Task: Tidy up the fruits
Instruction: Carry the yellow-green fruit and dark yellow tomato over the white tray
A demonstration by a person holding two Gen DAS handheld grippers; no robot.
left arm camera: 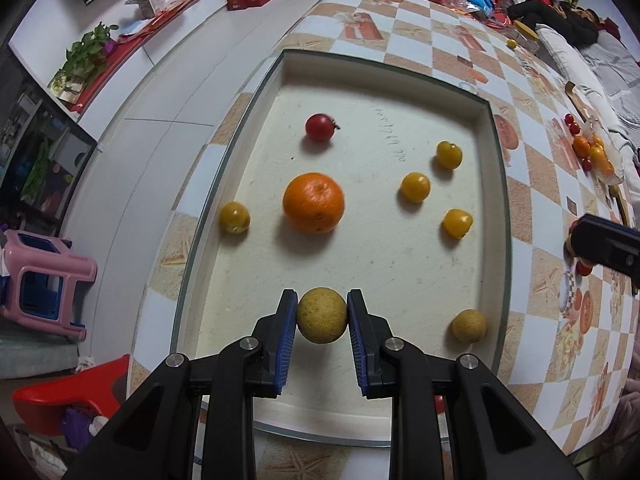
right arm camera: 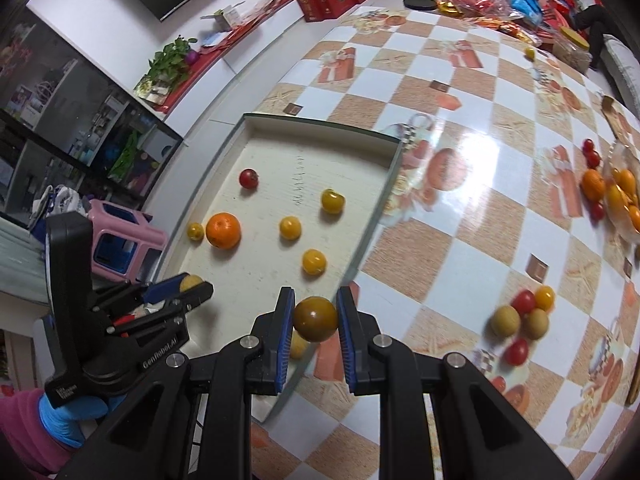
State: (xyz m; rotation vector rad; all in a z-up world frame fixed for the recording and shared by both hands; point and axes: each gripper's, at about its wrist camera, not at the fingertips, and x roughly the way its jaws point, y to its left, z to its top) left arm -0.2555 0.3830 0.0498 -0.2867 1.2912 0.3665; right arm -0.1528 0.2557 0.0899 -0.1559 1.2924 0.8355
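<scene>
Left wrist view shows the left gripper [left arm camera: 322,316] clamped on 1 tan, speckled round fruit [left arm camera: 322,315], its blue pads [left arm camera: 285,344] pressing both sides, held low over the near end of the white tray [left arm camera: 486,120]. Inside the tray lie 1 orange [left arm camera: 313,202], 1 red cherry tomato [left arm camera: 319,127], 3 yellow cherry tomatoes at the right [left arm camera: 449,155] [left arm camera: 415,187] [left arm camera: 457,223], and 1 second tan fruit [left arm camera: 469,327] near the right corner. 1 more yellow tomato [left arm camera: 234,217] sits at the tray's left rim; whether it is inside or on the glass edge is hard to tell.

Right wrist view shows the right gripper [right arm camera: 315,319] with its jaws closed narrowly on 1 dark olive-brown tomato [right arm camera: 315,319], held above the tray's near right edge [right arm camera: 384,208], where the tray meets the checked tablecloth [right arm camera: 452,264]. To its right, a loose cluster [right arm camera: 522,320] on the cloth holds 2 tan fruits, 2 red tomatoes and 1 yellow one, close together. Farther right a heap of oranges and red tomatoes [right arm camera: 612,196] lies by the table's edge, too blurred to count.

The left gripper appears at the lower left of this view, angled toward the tray, gripped by a hand in a blue glove [right arm camera: 66,414] with a magenta sleeve [right arm camera: 24,432].
</scene>
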